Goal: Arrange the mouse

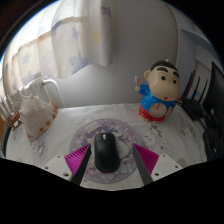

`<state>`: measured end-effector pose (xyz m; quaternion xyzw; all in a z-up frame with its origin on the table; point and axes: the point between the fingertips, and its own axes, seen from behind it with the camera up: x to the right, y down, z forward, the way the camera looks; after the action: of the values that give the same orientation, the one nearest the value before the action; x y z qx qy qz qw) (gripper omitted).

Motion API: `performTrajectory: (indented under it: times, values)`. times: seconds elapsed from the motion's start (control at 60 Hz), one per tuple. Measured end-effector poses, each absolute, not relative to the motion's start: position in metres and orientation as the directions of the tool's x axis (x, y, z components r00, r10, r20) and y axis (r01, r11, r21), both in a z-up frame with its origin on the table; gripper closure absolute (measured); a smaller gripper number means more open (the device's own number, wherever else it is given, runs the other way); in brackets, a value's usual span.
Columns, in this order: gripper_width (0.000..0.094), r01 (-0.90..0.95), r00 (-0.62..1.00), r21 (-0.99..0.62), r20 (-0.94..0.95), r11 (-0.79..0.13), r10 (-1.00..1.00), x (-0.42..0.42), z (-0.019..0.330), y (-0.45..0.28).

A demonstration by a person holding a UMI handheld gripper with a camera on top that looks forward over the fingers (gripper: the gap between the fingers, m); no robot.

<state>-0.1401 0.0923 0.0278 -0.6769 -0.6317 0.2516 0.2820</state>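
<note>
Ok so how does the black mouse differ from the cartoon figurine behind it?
The mouse is plain black, while the figurine is colourful, with a blue top and red shorts. The mouse lies low and flat between the fingers of the open gripper; the figurine stands upright, beyond them. The mouse sits on a patterned mat; the figurine stands off it. Both rest on the white table.

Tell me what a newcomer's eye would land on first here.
First the cartoon boy figurine in a blue top and red shorts, standing upright on the table beyond the tongs. Then the black mouse, resting on a round patterned mat between the open pink-padded fingers. Off to the other side stands a pale cloth bag.
</note>
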Motion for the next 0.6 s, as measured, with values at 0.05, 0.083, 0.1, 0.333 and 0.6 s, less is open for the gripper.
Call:
performTrajectory:
  times: [0.05, 0.083, 0.1, 0.333, 0.6]
  values:
    - [0.0081, 0.734, 0.090, -0.676, 0.001, -0.066, 0.996, -0.114, 0.052, 0.091]
    - [0.0084, 0.752, 0.096, -0.655, -0.008, -0.077, 0.995, -0.093, 0.068, 0.089]
    - [0.0082, 0.760, 0.096, -0.645, -0.012, -0.081, 0.995, -0.082, 0.076, 0.088]
    - [0.0080, 0.789, 0.083, -0.609, -0.013, -0.074, 0.996, 0.053, 0.165, 0.083]
    - [0.0088, 0.771, 0.055, -0.636, 0.021, -0.029, 0.998, 0.104, 0.187, 0.085]
